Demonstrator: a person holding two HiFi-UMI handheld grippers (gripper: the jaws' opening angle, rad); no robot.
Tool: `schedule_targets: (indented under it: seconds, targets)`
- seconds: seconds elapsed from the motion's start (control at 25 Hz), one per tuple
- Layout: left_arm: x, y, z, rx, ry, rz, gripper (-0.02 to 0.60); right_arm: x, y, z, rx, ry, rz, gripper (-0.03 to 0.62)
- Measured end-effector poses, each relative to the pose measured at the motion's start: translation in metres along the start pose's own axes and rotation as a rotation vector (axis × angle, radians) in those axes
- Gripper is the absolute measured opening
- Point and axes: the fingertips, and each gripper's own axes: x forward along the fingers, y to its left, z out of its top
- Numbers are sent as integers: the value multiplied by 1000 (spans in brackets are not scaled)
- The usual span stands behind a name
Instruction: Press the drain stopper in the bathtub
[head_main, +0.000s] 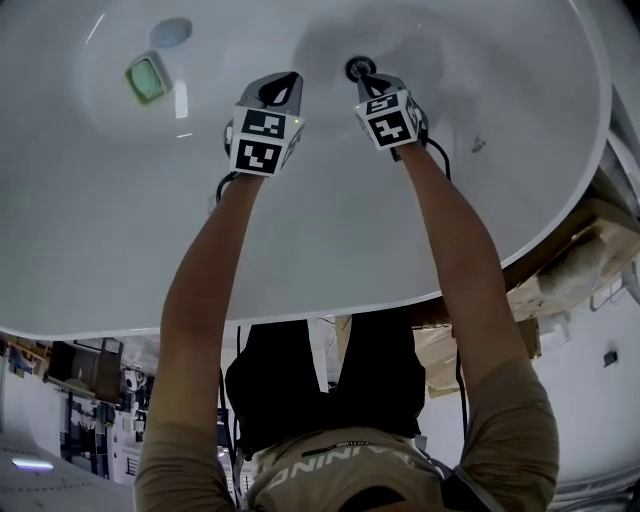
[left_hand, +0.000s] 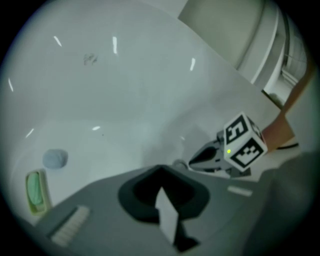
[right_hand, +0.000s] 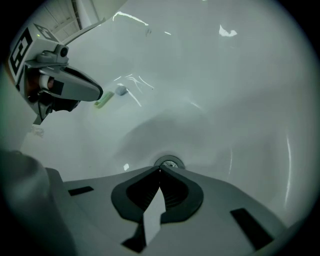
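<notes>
Setting: glossy white moulded bathtub (head_main: 520, 180); smooth curved walls, floor dished toward the outlet.
Task item: round chrome drain stopper (right_hand: 170, 163) with a dark ring, set in the tub floor at its low point, just past the tip of the right tool.
Right tool (right_hand: 160, 172): grey plastic jaws pressed together into one blunt point, nothing between them; aimed down at the stopper, apparently so the closed tip serves as a pushing finger. Contact not confirmable.
Left tool (left_hand: 160, 170): jaws likewise closed and empty; held beside the right one, off the drain, seemingly idle.
Other contents: pale green rectangular soap dish (head_main: 148, 78) and grey-blue rounded lump (head_main: 172, 32), well apart from the drain.
Step judged: press not yet evidently made.
</notes>
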Motion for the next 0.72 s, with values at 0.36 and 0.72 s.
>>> schedule_targets:
  seconds: [0.36, 0.72]
  targets:
    - [28, -4, -26, 32, 38, -16, 2, 41, -8, -16, -22, 83, -13, 14]
    - [33, -9, -29, 88, 34, -32, 2, 48, -13, -16, 13, 116, -16, 14]
